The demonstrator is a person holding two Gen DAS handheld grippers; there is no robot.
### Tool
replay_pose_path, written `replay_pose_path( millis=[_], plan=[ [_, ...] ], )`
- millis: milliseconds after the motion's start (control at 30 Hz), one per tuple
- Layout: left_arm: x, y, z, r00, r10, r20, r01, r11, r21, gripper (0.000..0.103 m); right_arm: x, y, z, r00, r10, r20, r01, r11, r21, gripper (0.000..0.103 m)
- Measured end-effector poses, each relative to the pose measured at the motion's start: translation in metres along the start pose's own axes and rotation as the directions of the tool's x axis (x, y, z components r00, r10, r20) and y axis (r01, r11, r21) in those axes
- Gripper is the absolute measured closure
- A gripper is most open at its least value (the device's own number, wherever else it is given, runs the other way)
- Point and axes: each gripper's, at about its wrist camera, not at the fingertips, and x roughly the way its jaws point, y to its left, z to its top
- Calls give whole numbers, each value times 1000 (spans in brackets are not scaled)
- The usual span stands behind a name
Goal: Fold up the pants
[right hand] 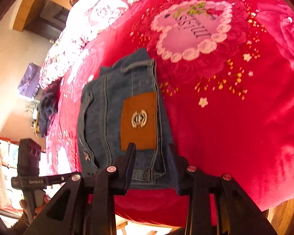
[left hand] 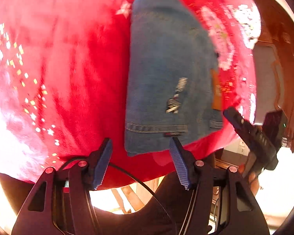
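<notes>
Folded pants (left hand: 166,74) of blue denim, lying flat as a compact stack on a red blanket (left hand: 72,74), near the edge of the bed. On the top layer in the left wrist view, a small torn patch (left hand: 176,96) with pale threads, and a stitched hem (left hand: 156,127) running across the near end. In the right wrist view, same pants (right hand: 115,105) seen from the waistband side, with a brown leather label (right hand: 139,121) carrying a metal emblem, and a belt loop (right hand: 135,64) at the far end. Blanket (right hand: 235,117) printed with a pale heart-shaped ring of roses (right hand: 192,29) with lettering inside, beyond the pants, plus small yellow flowers scattered to the right.

Left gripper (left hand: 141,160) just short of the near hem, jaws spread wide with nothing between them, blue ribbed pads (left hand: 103,162) free of the cloth. Right gripper (right hand: 152,168) over the near edge of the stack, jaws also wide apart; touching the denim or only above it, cannot tell. Each gripper visible in the other camera: right one (left hand: 252,135) at the right side of the pants, left one (right hand: 29,168) at the left.

Dark crumpled cloth (right hand: 49,107) on the blanket, left of the pants and well apart. Wooden bed frame (left hand: 278,39) at the right border of the left wrist view.
</notes>
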Motion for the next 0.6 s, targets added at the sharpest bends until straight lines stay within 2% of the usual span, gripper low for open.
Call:
replay_pose_path(
  millis=[33, 67, 133, 200, 267, 367, 400, 433, 467, 533, 567, 600],
  plan=[
    [-9, -2, 4, 1000, -8, 28, 8, 1000, 15, 43, -8, -3, 9, 999, 17, 41, -19, 999, 27, 49],
    [-16, -6, 12, 998, -9, 54, 8, 1000, 25, 43, -10, -6, 18, 997, 20, 69, -23, 999, 44, 45],
    [-19, -11, 36, 995, 14, 102, -17, 1000, 21, 36, -4, -5, 38, 995, 24, 94, -30, 998, 60, 43],
    [-14, -14, 64, 992, 42, 118, -38, 999, -28, 35, 10, -1, 58, 996, 42, 79, -47, 997, 68, 43],
    [2, -16, 90, 995, 38, 88, -31, 996, -81, 35, 33, 5, 73, 998, 31, 56, -36, 996, 79, 43],
    [22, -13, 119, 995, 85, 53, -77, 988, -133, 35, 65, 12, 88, 999, -30, 29, 28, 996, 85, 43],
    [26, -15, 124, 993, 104, 51, -95, 985, -145, 36, 72, 14, 92, 999, -42, 19, 40, 996, 80, 52],
    [25, -16, 128, 993, 104, 55, -94, 983, -159, 39, 77, 18, 95, 999, -52, 13, 51, 997, 60, 76],
    [22, -17, 127, 993, 83, 79, -69, 984, -167, 42, 75, 24, 97, 997, -68, 21, 68, 997, 31, 81],
    [16, -19, 127, 984, 100, 145, -74, 982, -173, 42, 66, 39, 100, 997, -24, 75, 26, 999, -33, 86],
    [17, -19, 128, 975, 132, 176, -101, 979, -175, 42, 63, 43, 100, 995, -23, 98, 29, 998, -59, 86],
    [22, -18, 133, 967, 180, 182, -148, 973, -175, 42, 67, 44, 100, 993, -59, 104, 68, 995, -78, 86]
  ],
)
